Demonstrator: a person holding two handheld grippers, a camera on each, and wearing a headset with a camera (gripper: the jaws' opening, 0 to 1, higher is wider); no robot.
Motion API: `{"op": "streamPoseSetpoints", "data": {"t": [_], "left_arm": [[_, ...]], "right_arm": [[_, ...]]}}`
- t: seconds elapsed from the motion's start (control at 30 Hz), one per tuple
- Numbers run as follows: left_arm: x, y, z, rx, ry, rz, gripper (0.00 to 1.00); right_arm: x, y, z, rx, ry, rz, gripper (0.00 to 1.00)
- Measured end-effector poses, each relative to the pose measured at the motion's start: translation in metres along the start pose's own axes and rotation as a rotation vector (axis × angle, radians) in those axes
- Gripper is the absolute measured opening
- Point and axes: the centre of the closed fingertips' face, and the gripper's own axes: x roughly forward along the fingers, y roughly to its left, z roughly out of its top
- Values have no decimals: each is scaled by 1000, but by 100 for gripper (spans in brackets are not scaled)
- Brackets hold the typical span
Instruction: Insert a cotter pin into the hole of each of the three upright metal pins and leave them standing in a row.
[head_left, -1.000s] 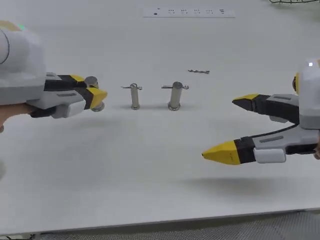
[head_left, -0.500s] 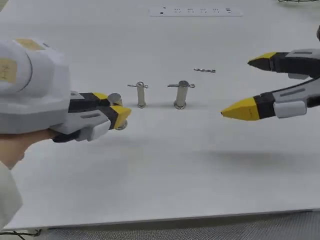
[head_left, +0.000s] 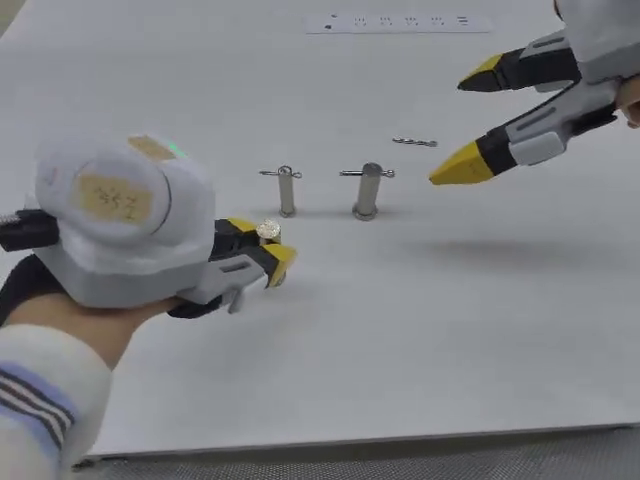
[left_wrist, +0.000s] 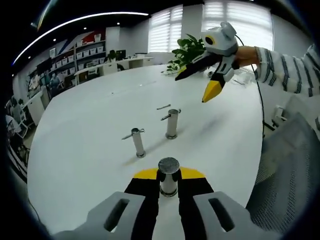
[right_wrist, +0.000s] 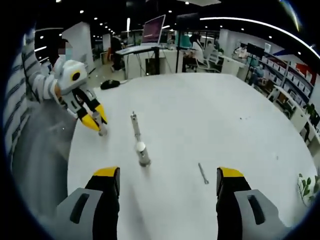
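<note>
My left gripper (head_left: 280, 262) is shut on a bare metal pin (head_left: 266, 231), held upright between the jaws (left_wrist: 168, 175), in front of the row and to the left. Two more metal pins (head_left: 287, 190) (head_left: 368, 190) stand upright on the white table, each with a cotter pin through its top. They also appear in the left gripper view (left_wrist: 136, 141) (left_wrist: 172, 123). A loose cotter pin (head_left: 414, 142) lies behind the right-hand pin. My right gripper (head_left: 455, 125) hangs open above the table beside that cotter pin (right_wrist: 202, 173), with nothing between its jaws.
A white power strip (head_left: 400, 22) lies at the table's far edge. The table's front edge (head_left: 350, 440) runs close below my left hand. An office with desks and a green plant (left_wrist: 192, 47) lies beyond the table.
My left gripper has carried the bare pin rightward and toward the front, out of line with the other two. My right gripper has risen and moved to the far right, still open.
</note>
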Motion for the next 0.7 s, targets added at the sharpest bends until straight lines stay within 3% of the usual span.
{"op": "streamPoseSetpoints", "data": {"t": [0.07, 0.27, 0.7], "left_arm": [[3, -1, -3, 48, 2, -10, 11], [9, -6, -9, 92, 7, -33, 11], [17, -5, -8, 70, -26, -45, 11]], "right_arm": [[7, 3, -4, -2, 35, 30, 80], [17, -3, -5, -9, 66, 28, 78], [37, -29, -24, 15, 170, 17, 66]]}}
